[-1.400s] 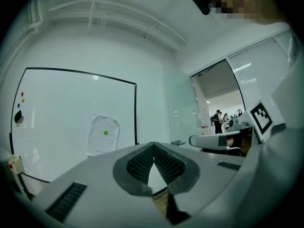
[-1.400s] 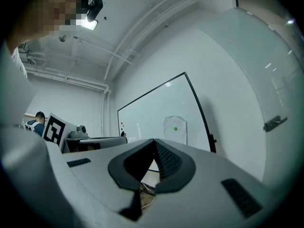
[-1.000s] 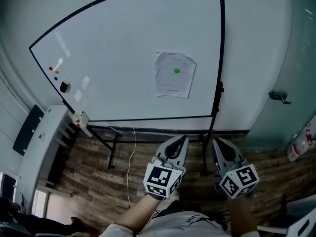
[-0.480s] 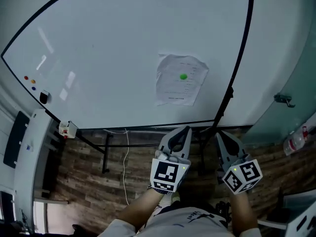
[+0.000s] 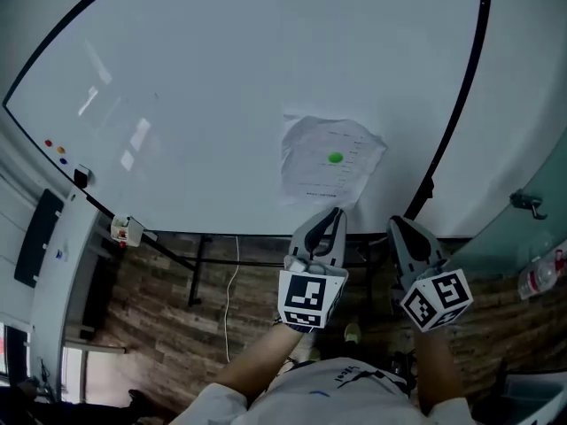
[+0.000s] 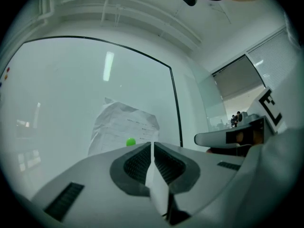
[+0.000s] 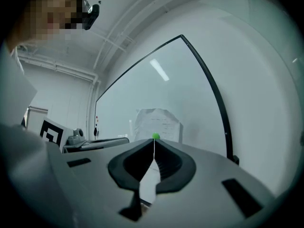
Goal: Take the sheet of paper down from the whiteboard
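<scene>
Straight ahead of both grippers, the crumpled white sheet of paper [image 5: 330, 159] hangs on the glossy white whiteboard [image 5: 221, 78], pinned through its middle by a round green magnet [image 5: 335, 158]. The sheet is wrinkled, its top corners are bent and uneven, and it carries faint lines of print too small for me to read.

I have the left gripper [image 5: 330, 215] with its jaws pressed together and nothing between them. In its own view the sheet stands just beyond and a little left of the tips. The right gripper [image 5: 400, 223] is likewise closed tight and empty, and in its own view the green magnet sits right over its tip line.

Compared with a second ago, the board fills more of the head view and the sheet looks larger. The left gripper's tips now overlap the sheet's lower edge, where before they were well below the board. Both grippers are as tightly closed as they were.

The board has a thin black frame [image 5: 461, 104] and mirrors ceiling lights. Far to the left of the grippers, small coloured magnets [image 5: 55, 147] and a black eraser [image 5: 81, 176] cling to it. Beneath the grippers lies a wood-plank floor [image 5: 177, 326]. The jaws are grey plastic with ribbed black pads.
</scene>
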